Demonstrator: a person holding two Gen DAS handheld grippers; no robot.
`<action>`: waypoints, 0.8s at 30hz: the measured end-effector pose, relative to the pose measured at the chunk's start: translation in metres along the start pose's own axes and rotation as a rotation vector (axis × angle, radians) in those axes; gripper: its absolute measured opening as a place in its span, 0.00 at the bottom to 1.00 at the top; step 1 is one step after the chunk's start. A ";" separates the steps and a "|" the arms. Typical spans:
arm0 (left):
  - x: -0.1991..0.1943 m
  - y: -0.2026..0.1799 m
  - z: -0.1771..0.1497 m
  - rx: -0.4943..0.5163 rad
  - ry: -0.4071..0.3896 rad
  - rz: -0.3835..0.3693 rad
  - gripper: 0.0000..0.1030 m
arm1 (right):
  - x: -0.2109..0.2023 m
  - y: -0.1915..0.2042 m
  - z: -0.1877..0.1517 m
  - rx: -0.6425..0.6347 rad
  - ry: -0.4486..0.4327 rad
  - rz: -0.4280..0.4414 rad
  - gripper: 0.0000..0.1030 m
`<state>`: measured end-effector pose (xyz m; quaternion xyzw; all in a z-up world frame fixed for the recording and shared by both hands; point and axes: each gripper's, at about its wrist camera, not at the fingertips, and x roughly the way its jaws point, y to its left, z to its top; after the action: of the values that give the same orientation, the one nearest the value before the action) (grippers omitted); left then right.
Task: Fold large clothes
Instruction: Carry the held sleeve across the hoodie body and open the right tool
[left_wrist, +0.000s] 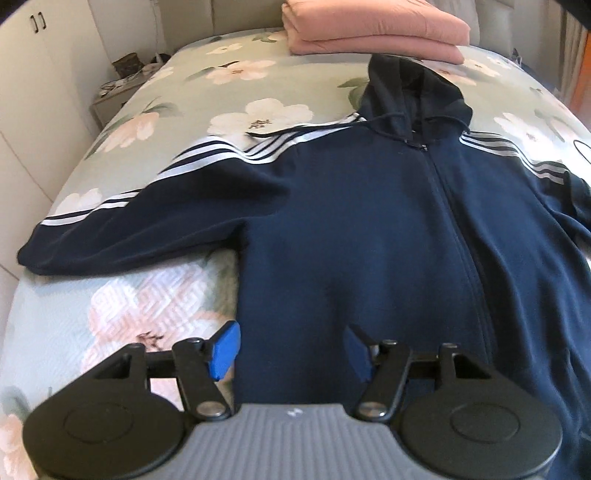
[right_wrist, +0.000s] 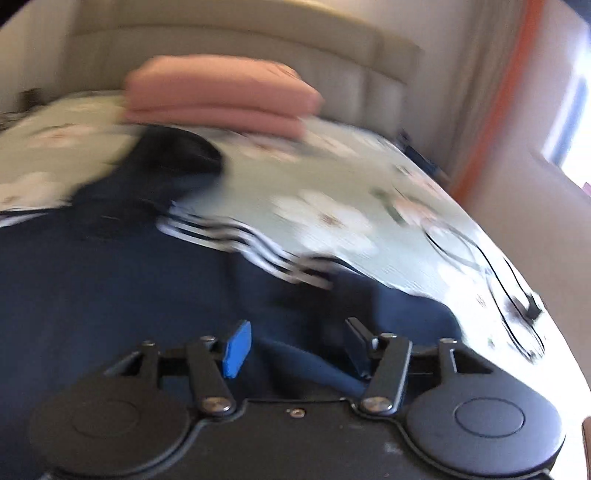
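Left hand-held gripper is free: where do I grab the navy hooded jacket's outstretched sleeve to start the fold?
Probably take the navy zip-up hooded jacket by its striped sleeve at the cuff end, coming in from the left over the floral bedspread. The sleeve lies flat and straight out, its end clear of the body, so the open left hand-held gripper can pinch the edge there.

hoodie (left_wrist: 369, 229) flat on bed (left_wrist: 155, 122), folded blanket (left_wrist: 373, 33) behind
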<state>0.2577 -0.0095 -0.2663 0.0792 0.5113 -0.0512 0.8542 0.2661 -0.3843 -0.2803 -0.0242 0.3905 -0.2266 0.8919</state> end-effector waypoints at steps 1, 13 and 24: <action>0.003 -0.004 0.000 0.000 0.001 -0.008 0.63 | 0.008 -0.007 0.000 0.019 0.017 -0.009 0.69; 0.036 -0.063 0.016 0.045 0.046 -0.053 0.64 | 0.113 -0.028 -0.004 0.190 0.195 -0.030 0.79; 0.040 -0.051 0.039 0.003 -0.013 -0.034 0.63 | 0.004 0.010 0.030 0.171 -0.057 0.206 0.25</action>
<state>0.3014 -0.0671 -0.2873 0.0715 0.5069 -0.0671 0.8564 0.2936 -0.3808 -0.2649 0.0854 0.3446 -0.1656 0.9201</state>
